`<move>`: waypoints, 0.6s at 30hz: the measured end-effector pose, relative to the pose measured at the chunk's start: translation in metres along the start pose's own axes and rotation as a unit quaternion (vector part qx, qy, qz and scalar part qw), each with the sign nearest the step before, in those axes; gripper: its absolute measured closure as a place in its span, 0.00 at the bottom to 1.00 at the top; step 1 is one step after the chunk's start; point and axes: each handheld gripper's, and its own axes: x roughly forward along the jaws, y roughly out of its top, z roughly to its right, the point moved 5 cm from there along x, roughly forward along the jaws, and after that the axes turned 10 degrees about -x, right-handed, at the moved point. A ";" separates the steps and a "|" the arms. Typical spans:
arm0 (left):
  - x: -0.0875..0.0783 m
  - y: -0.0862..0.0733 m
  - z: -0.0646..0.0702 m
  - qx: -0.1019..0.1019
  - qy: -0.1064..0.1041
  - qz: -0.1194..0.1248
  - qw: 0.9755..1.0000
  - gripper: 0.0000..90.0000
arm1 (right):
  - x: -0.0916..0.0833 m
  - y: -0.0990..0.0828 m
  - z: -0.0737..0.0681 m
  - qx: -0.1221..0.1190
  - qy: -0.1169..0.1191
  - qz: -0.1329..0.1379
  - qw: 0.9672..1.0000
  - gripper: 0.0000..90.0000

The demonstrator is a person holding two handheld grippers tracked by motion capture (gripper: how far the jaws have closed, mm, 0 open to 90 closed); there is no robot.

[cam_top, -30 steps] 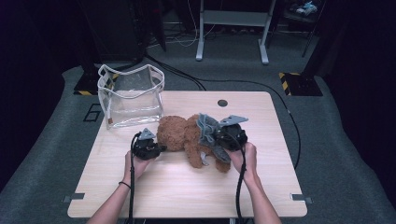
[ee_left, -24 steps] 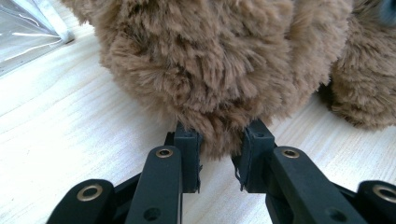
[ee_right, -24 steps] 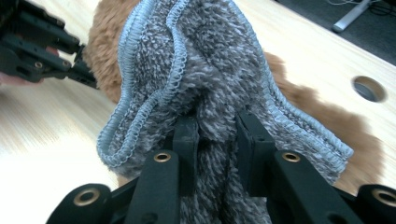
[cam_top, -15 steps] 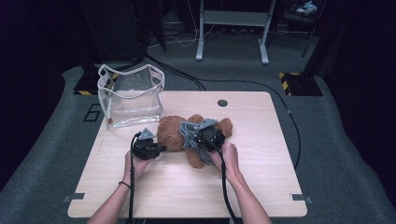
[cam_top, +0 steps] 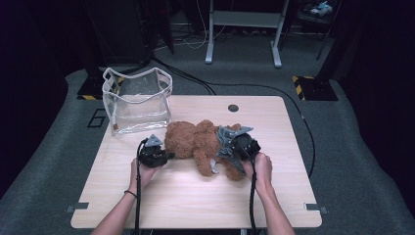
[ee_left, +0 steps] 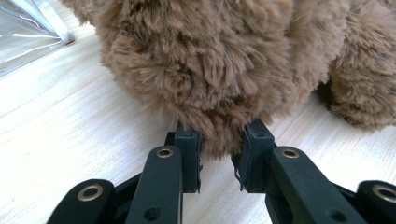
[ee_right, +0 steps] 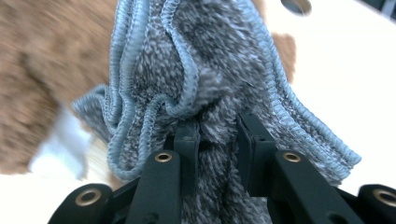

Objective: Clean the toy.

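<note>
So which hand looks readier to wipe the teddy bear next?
The right, probably. Its tool is clamped on the grey cloth right over the teddy bear. The left tool just pinches the bear's fur, seemingly steadying it.

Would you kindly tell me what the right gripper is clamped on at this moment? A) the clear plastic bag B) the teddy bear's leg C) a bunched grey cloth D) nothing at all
C: in the right gripper view, the right gripper has its jaws pressed on the bunched grey cloth, beside the brown teddy bear.
</note>
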 end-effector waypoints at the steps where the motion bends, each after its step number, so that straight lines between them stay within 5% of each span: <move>1: 0.000 0.000 0.000 0.000 0.000 0.000 1.000 0.81 | 0.001 -0.004 0.003 0.001 -0.002 -0.004 1.000 0.80; 5: 0.000 0.000 0.000 0.000 0.001 -0.001 1.000 0.81 | -0.005 -0.005 0.006 0.018 0.001 0.004 1.000 0.80; 9: 0.000 0.000 0.000 -0.001 0.000 -0.001 1.000 0.81 | -0.023 0.015 -0.005 0.019 0.034 0.055 0.998 0.80; 14: 0.000 0.000 0.000 -0.003 0.000 -0.001 1.000 0.81 | -0.037 0.053 -0.037 -0.034 0.070 0.102 0.992 0.80; 18: -0.001 0.000 0.000 0.000 0.001 -0.005 1.000 0.81 | -0.032 0.081 -0.070 -0.076 0.098 0.124 0.985 0.80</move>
